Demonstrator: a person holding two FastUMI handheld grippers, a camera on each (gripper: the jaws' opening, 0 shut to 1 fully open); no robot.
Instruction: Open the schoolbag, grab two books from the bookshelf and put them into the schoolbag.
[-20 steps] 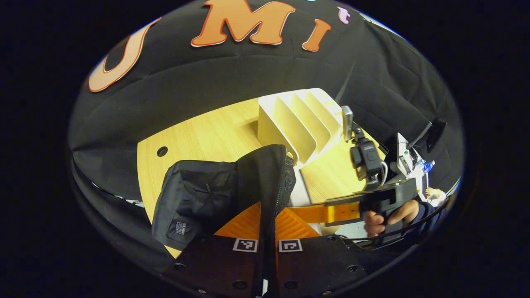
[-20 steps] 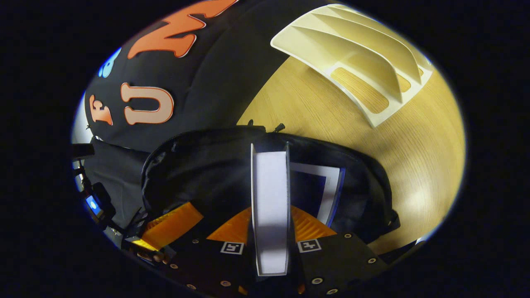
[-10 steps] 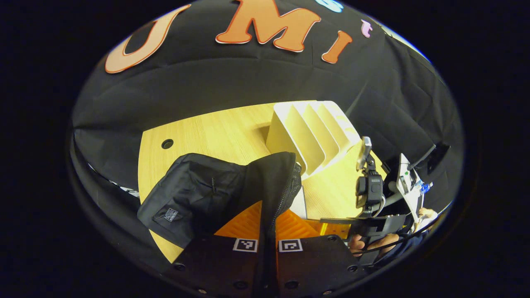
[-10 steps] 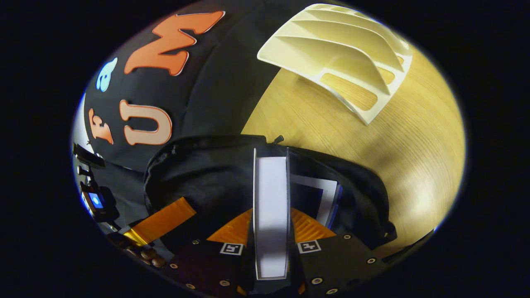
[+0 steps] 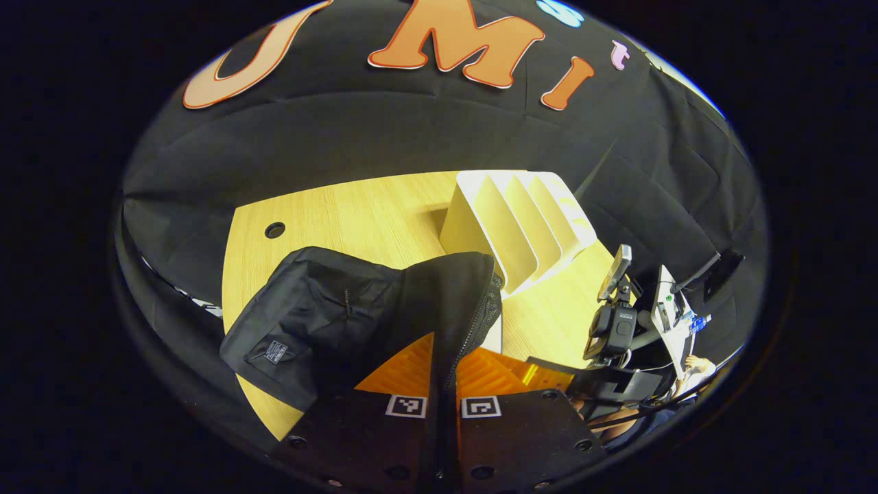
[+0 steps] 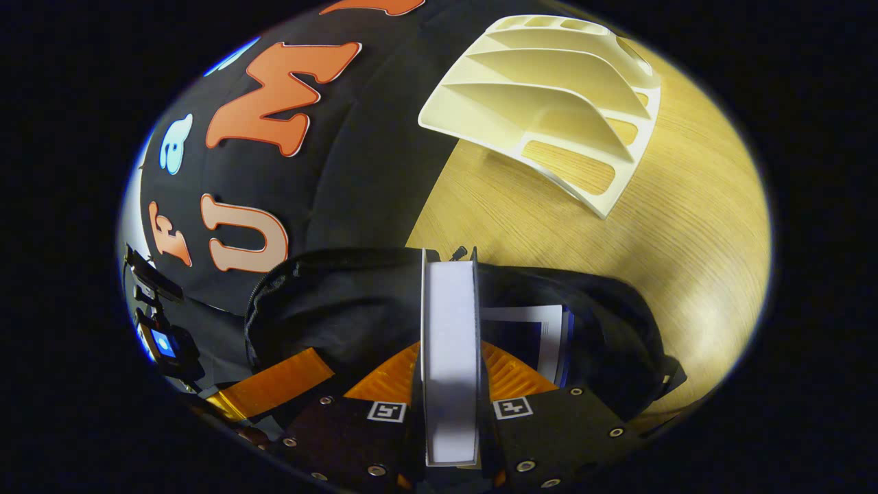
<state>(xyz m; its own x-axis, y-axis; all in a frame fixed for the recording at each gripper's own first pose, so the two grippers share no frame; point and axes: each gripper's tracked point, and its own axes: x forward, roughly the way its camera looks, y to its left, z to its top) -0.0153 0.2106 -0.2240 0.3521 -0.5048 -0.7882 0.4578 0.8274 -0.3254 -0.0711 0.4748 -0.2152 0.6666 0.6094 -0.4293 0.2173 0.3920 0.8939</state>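
My right tongs [image 6: 449, 357] are clamped on a white book [image 6: 449, 329], poised over the open schoolbag [image 6: 343, 309]. My left tongs [image 5: 442, 370] pinch its zipper edge. Beyond it, the bookshelf [image 6: 549, 103] sits far across the desk [image 6: 686, 240].

Light: warm, bright on the wooden table [image 6: 686, 226]
Glare: pale sheen at the table's right edge
Shadows: soft
Edges: bent by fisheye
Focus: sharp

Free: bare bench [image 6: 686, 274] between schoolbag [image 6: 343, 309] and bookshelf [image 6: 549, 103] | Obstacle: first book [image 6: 549, 336] fills part of the bag mouth
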